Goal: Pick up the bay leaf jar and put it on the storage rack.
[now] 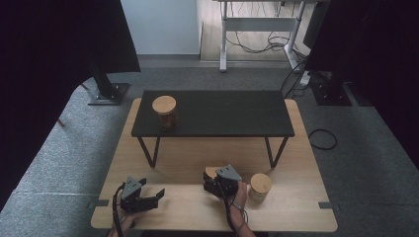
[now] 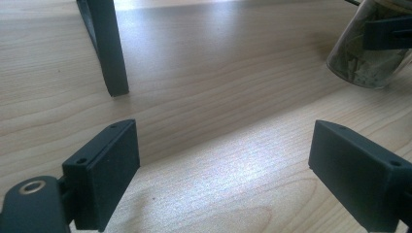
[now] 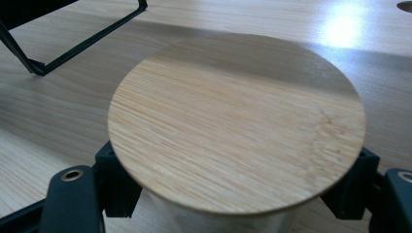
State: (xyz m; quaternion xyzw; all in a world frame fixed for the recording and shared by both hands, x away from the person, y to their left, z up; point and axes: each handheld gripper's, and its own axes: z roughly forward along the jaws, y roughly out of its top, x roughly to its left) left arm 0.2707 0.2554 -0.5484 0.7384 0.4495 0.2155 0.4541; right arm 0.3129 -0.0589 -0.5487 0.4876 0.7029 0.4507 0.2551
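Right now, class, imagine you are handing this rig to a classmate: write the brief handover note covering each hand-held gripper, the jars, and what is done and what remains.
Left hand-held gripper: open, empty, low over the light wooden table at its near left.
Right hand-held gripper: jaws on either side of a glass jar with a round bamboo lid, just under the lid; it appears to be gripped.
A second bamboo-lidded jar stands beside the right hand.
A third bamboo-lidded jar stands on the black raised shelf, left end.
Done: seemingly one jar on the shelf.
Left: probably the two lower jars.
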